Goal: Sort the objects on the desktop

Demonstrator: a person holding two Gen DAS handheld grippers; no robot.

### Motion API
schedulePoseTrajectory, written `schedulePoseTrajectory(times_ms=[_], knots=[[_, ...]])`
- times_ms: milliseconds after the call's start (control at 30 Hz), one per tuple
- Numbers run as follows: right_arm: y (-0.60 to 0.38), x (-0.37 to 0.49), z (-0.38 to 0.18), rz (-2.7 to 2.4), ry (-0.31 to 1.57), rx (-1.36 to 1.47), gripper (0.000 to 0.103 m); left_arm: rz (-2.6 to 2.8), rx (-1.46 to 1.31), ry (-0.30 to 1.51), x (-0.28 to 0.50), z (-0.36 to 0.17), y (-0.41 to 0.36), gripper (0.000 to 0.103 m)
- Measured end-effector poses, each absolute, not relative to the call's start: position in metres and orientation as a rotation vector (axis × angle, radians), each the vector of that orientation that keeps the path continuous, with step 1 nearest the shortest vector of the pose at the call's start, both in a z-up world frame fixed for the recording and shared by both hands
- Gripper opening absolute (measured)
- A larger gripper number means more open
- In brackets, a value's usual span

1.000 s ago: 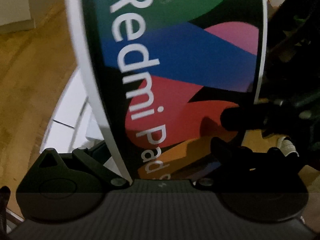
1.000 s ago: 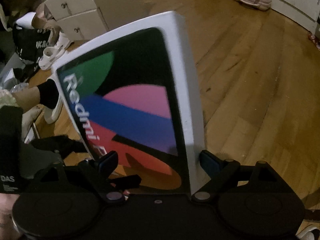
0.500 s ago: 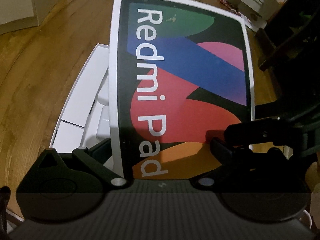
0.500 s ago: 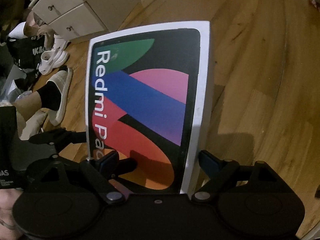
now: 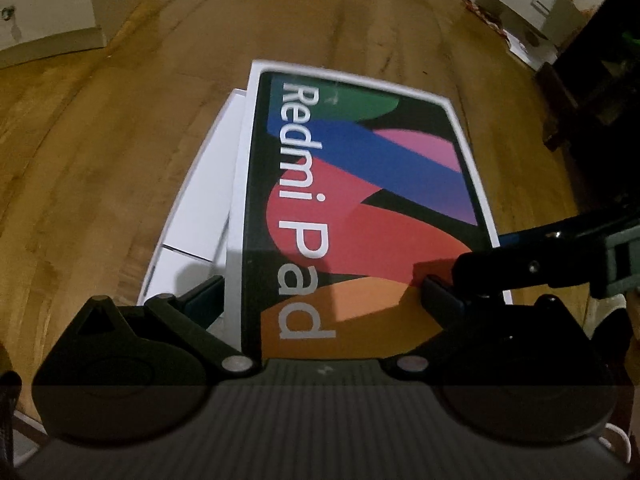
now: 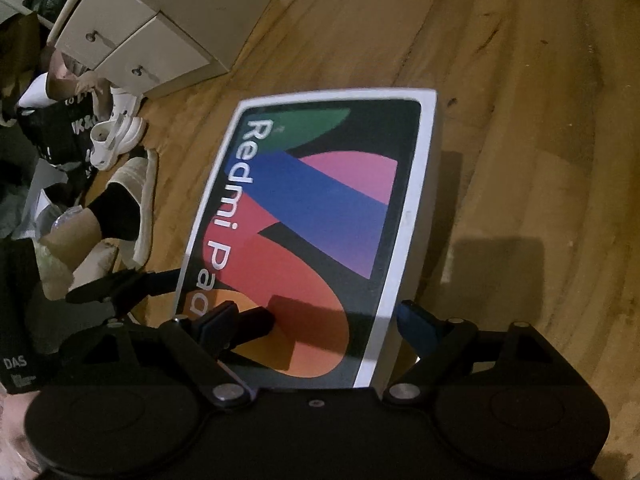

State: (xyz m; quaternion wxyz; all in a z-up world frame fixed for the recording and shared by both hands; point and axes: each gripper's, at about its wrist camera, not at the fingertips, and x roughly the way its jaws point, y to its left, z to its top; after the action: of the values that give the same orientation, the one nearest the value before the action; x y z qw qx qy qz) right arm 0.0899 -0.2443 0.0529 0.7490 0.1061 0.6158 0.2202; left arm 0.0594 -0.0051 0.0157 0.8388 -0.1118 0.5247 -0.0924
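Both the left hand-held gripper (image 5: 322, 298) and the right hand-held gripper (image 6: 316, 320) are clamped across the lid (image 5: 360, 208), which could slip sideways and miss the white box (image 5: 200, 204) below.

2 wrist fisheyes, both angled steeply down, close-up — sharing the Redmi Pad box (image 5: 360, 216) and wood floor (image 6: 520, 100)

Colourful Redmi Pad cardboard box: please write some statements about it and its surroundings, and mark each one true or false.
1. The colourful Redmi Pad cardboard box carries white lettering on its face. True.
2. A plain white box part shows at its left edge in the left wrist view. True.
3. The floor below is grey carpet. False: it is a brown wooden floor.
4. The cream two-drawer cabinet has its drawers pulled open. False: both are shut.
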Motion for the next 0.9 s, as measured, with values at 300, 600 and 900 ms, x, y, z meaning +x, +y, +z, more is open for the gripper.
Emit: schedulePoseTrajectory(times_ms=[300,600,900], knots=[[-0.218,0.102,0.052,0.633,1.351,0.292,0.069,-0.364,-0.339,1.096,0.063,0.013,-0.001,0.085],[-0.185,0.097,0.059,0.661,1.334,0.089,0.071,-0.320,-0.274,1.118,0.062,0.004,-0.015,0.087],[-0.277,0.105,0.047,0.432,1.246,0.186,0.084,-0.294,-0.306,1.115,0.067,-0.011,-0.018,0.093]])
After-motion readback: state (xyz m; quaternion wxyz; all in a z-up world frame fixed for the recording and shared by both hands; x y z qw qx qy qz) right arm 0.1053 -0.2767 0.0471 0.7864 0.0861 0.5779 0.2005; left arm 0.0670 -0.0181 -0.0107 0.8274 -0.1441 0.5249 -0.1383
